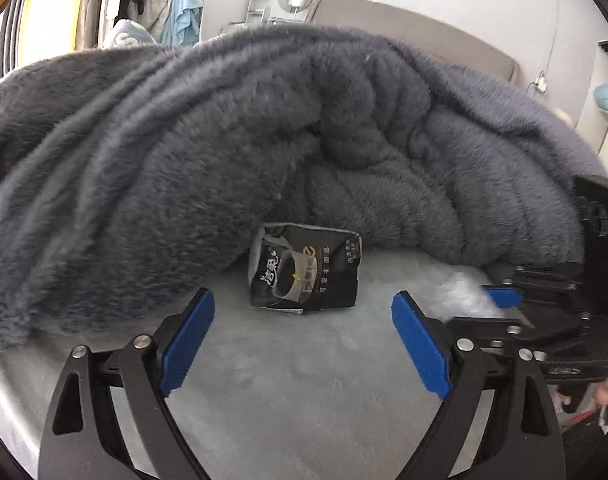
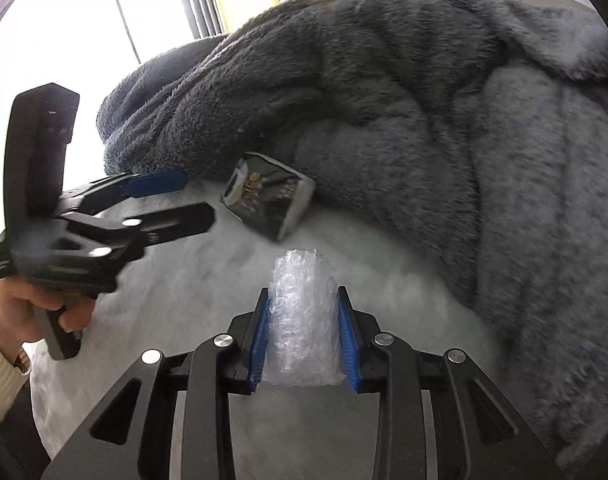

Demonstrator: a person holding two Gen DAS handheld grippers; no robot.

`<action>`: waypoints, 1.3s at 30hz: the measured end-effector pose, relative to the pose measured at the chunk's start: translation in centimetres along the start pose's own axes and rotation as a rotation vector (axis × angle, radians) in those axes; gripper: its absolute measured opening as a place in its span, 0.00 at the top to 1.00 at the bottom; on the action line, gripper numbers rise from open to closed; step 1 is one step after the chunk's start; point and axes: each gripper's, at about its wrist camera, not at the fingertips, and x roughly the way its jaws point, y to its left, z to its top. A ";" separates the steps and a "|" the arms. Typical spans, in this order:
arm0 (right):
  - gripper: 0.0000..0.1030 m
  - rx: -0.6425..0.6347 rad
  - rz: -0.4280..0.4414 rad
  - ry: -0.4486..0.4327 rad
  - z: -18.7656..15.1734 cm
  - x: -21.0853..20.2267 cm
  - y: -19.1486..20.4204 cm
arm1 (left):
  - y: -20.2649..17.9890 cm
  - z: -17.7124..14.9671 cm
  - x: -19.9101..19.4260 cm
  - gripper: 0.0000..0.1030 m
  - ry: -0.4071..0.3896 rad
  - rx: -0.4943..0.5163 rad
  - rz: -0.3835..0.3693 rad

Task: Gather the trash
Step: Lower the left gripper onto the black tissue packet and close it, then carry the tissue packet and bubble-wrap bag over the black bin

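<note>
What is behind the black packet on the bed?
A bunched grey fleece blanket rises directly behind the black packet, overhanging its top edge. Whatever lies under those folds is covered and cannot be seen.

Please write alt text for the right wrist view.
The right gripper is shut on a wad of bubble wrap above a pale bed surface. Ahead, a crumpled dark packet lies against a grey fleece blanket; the left gripper reaches in, open.
</note>
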 end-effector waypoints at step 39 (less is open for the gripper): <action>0.69 0.039 0.043 -0.089 1.1 -5.6 3.5 | -0.3 -1.6 -1.4 0.30 -0.020 -0.017 0.104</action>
